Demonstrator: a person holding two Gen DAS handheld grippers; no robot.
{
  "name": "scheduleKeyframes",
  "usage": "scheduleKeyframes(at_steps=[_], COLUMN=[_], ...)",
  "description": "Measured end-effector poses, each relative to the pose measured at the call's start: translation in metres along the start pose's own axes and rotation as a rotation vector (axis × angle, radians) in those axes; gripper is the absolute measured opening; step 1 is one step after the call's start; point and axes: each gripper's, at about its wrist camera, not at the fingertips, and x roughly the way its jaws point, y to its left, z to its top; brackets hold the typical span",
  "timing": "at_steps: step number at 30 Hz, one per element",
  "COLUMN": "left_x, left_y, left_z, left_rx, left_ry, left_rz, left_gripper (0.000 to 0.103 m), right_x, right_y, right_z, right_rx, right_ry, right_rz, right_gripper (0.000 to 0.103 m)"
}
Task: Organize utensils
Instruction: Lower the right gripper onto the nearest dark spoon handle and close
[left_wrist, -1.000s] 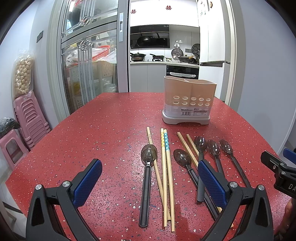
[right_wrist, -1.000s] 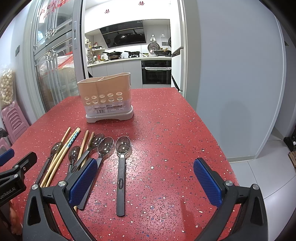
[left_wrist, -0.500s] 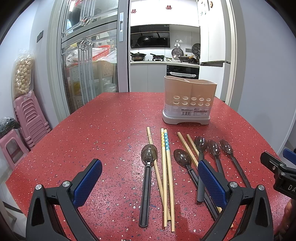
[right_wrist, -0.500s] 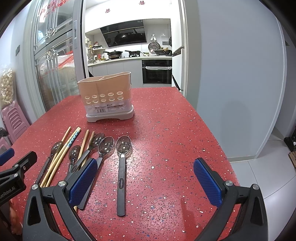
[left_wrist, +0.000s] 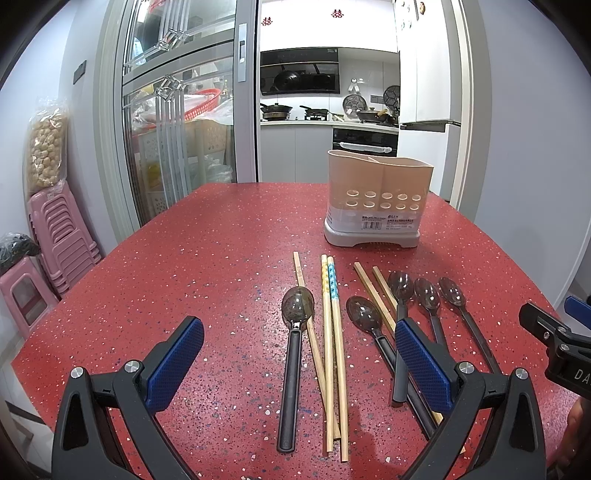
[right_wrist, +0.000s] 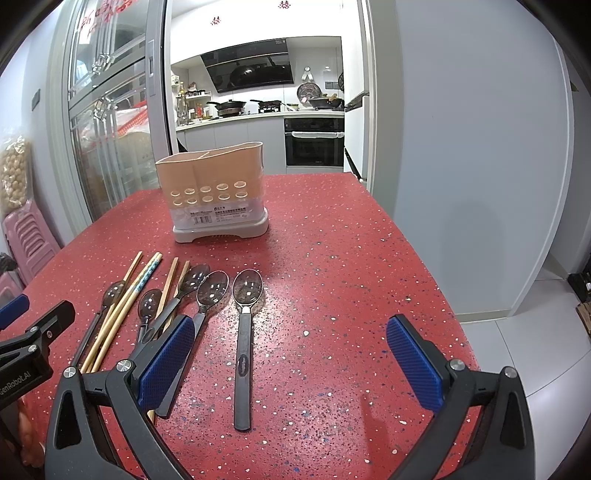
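A beige utensil holder (left_wrist: 377, 199) with round holes and a grey base stands upright at the far side of the red speckled table (left_wrist: 207, 258); it also shows in the right wrist view (right_wrist: 216, 197). Several black-handled spoons (left_wrist: 295, 354) and several wooden chopsticks (left_wrist: 332, 332) lie side by side in front of it. The rightmost spoon (right_wrist: 244, 332) lies apart from the rest. My left gripper (left_wrist: 299, 363) is open and empty above the near spoons and chopsticks. My right gripper (right_wrist: 290, 356) is open and empty above the rightmost spoon's handle.
The table's right edge (right_wrist: 436, 280) drops to a grey tiled floor beside a white wall. Pink stacked stools (left_wrist: 55, 236) stand left of the table. A glass sliding door and a kitchen lie behind. Each gripper shows at the other view's edge (left_wrist: 554, 343).
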Motion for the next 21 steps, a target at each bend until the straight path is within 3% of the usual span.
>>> scheduleKeyframes(at_steps=[10, 17, 21], left_x=[0.007, 0.043, 0.058], left_y=[0.003, 0.022, 0.032], left_z=[0.003, 0.008, 0.007], left_rx=[0.023, 0.041, 0.029], left_ry=[0.040, 0.224, 0.296], left_rz=[0.019, 0.065, 0.036], left_gripper=[0.103, 0.103, 0.103], right_x=[0.013, 0.050, 0.075], right_y=[0.002, 0.002, 0.005], right_z=[0.005, 0.022, 0.026], right_rx=[-0.010, -0.037, -0.060], right_ry=[0.060, 0.240, 0.357], right_rz=[0.008, 0.064, 0.085], right_gripper=[0.103, 0.103, 0.103])
